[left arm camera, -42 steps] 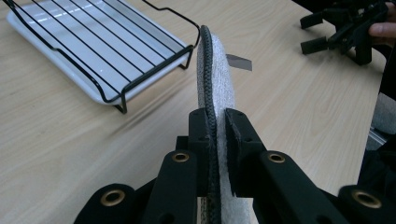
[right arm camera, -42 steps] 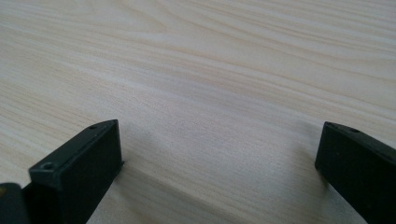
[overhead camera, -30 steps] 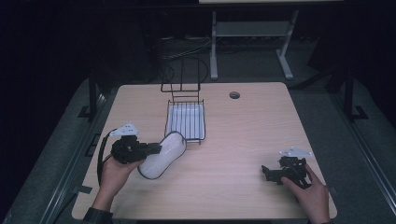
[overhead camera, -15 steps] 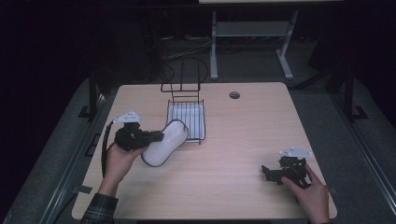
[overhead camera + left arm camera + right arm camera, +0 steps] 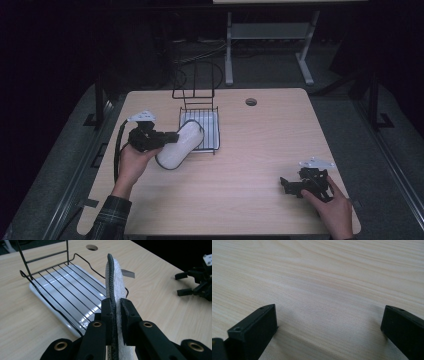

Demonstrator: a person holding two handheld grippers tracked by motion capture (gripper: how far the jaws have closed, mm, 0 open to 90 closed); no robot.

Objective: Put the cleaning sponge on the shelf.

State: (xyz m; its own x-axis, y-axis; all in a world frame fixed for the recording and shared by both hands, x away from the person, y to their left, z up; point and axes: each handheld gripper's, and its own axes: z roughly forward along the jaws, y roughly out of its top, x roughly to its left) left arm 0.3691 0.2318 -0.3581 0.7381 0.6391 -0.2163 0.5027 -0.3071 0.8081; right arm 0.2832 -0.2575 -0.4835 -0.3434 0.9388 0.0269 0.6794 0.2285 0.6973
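A white oval pad (image 5: pixel 181 145) with a dark braided edge is gripped at its near end by my left gripper (image 5: pixel 167 139), shut on it. The pad tilts up and right, its far end over the left front corner of a black wire rack (image 5: pixel 216 131) that sits on a white tray. In the left gripper view the pad (image 5: pixel 116 277) stands edge-on between my jaws (image 5: pixel 116 307), with the rack (image 5: pixel 57 287) just to its left. My right gripper (image 5: pixel 286 186) rests near the table's front right corner, open, with bare wood between its jaws (image 5: pixel 329 322).
The light wooden table (image 5: pixel 260 145) has a round cable hole (image 5: pixel 251 102) at the back. The rack's tall wire loops (image 5: pixel 195 80) rise at its far end. A white metal stand (image 5: pixel 270 35) is on the dark floor beyond the table.
My left hand has carried the pad away from the person and to the right, so its far end now overlaps the rack's corner. The right hand has stayed where it was.
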